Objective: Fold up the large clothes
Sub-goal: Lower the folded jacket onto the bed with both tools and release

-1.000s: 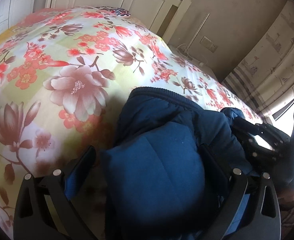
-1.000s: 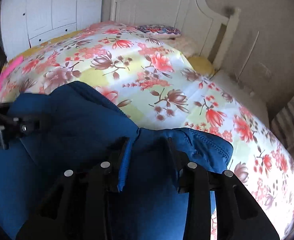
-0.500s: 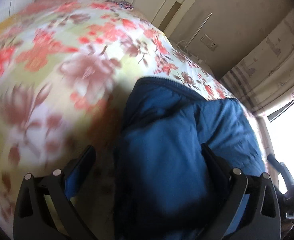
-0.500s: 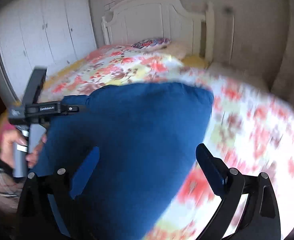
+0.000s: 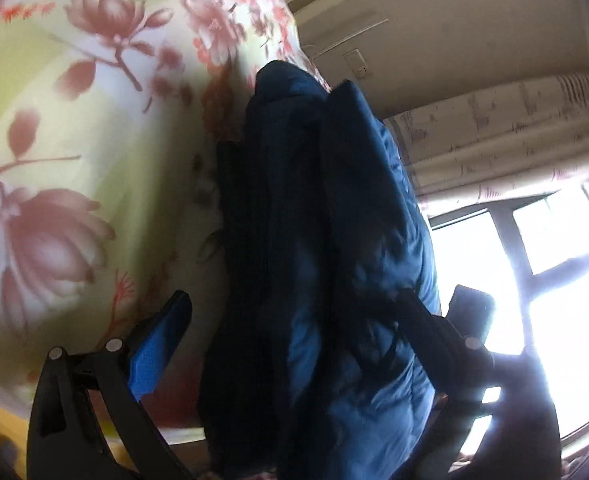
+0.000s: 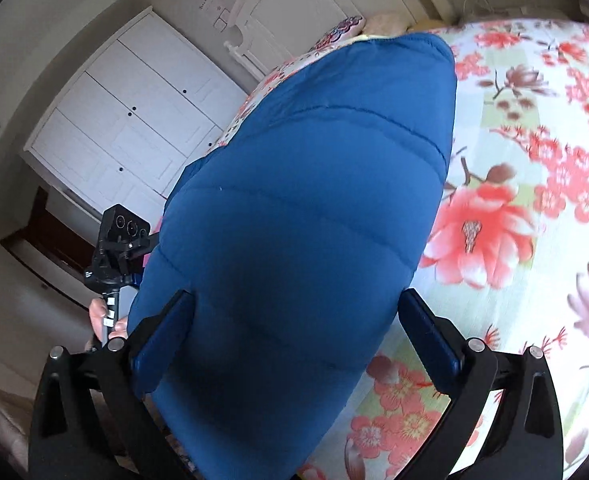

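Note:
A folded blue quilted jacket [image 6: 294, 208] stands lifted off the floral bedspread [image 6: 534, 168], held between the two grippers. My right gripper [image 6: 294, 332] is wide open, with the bundle pressed between its blue-padded fingers [image 6: 430, 332]. In the left wrist view the jacket [image 5: 326, 264] is seen edge-on, dark and layered. My left gripper [image 5: 294, 332] is also wide open, its jaws spanning the bundle, the right finger pressed into the fabric. The left gripper and the hand holding it also show in the right wrist view [image 6: 114, 248].
A white headboard [image 6: 294, 4] and a patterned pillow [image 6: 342, 28] are at the bed's far end. White wardrobe doors [image 6: 134, 120] stand to the left. A curtain [image 5: 514, 128] and a bright window [image 5: 566, 280] are on the right.
The jacket bundle has been lifted off the bed and tipped up. Both cameras have rolled sideways. The right gripper, shut on the fabric a second ago, has opened wide around the bundle.

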Demonstrator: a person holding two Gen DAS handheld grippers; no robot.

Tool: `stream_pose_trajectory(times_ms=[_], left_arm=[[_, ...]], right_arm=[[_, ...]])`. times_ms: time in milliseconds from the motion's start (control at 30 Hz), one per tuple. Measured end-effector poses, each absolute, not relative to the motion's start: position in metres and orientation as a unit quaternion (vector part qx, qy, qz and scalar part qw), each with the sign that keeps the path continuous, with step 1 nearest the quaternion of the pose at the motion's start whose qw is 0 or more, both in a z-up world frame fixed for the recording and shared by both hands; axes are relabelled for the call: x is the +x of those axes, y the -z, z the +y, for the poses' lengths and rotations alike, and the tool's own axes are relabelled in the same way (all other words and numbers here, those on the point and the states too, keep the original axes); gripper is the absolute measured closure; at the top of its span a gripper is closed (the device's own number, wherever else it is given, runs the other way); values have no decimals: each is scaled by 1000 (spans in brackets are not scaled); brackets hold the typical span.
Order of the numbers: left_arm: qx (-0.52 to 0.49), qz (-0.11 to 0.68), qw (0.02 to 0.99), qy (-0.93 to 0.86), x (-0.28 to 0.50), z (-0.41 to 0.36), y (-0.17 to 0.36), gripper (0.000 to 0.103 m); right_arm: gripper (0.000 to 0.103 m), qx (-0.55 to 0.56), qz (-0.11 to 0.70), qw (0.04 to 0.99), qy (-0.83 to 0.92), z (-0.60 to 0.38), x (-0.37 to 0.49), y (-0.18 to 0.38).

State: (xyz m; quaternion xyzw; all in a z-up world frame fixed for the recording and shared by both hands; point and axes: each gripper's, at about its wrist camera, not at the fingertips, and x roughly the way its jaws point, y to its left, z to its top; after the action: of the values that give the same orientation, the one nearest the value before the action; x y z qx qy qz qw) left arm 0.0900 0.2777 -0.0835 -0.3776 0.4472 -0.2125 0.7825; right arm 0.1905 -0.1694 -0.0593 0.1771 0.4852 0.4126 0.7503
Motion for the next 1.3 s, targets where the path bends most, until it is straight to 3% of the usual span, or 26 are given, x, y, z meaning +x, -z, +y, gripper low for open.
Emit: stream_pose_trajectory(times_ms=[300,367,433,500,633,900,1000,1067,1100,1200,1300], left_arm=[[-340,460,779,259,109,250,88,2],[-347,465,765,281,109,244,90,12],[-367,448,762,291,104,244,90,34],[-356,428,779,288,95,241,83,45],[-337,398,803,291,88,219,64,54],[-325,347,804,356,159,128,35,55],[-324,368,791,365,210,88,38,55],[-314,392,788,357,235,63,48,55],[-306,418,783,345,248,47,60,55],[-329,423,777,329,255,33,84,45],[-339,422,776,323,250,40,86,45]], right_arm=[[6,205,498,729,-423,-162,193,72],[15,194,476,747,-422,-162,182,66],[24,179,446,768,-423,-159,170,58],[32,159,421,787,-422,-159,160,51],[38,135,361,830,-403,-173,152,30],[39,128,288,898,-307,-258,173,-14],[39,140,314,899,-271,-294,205,-3],[38,159,388,881,-221,-316,234,23],[31,160,414,876,-191,-326,241,33],[28,165,395,886,-176,-337,230,36],[27,116,367,916,-114,-323,215,13]])
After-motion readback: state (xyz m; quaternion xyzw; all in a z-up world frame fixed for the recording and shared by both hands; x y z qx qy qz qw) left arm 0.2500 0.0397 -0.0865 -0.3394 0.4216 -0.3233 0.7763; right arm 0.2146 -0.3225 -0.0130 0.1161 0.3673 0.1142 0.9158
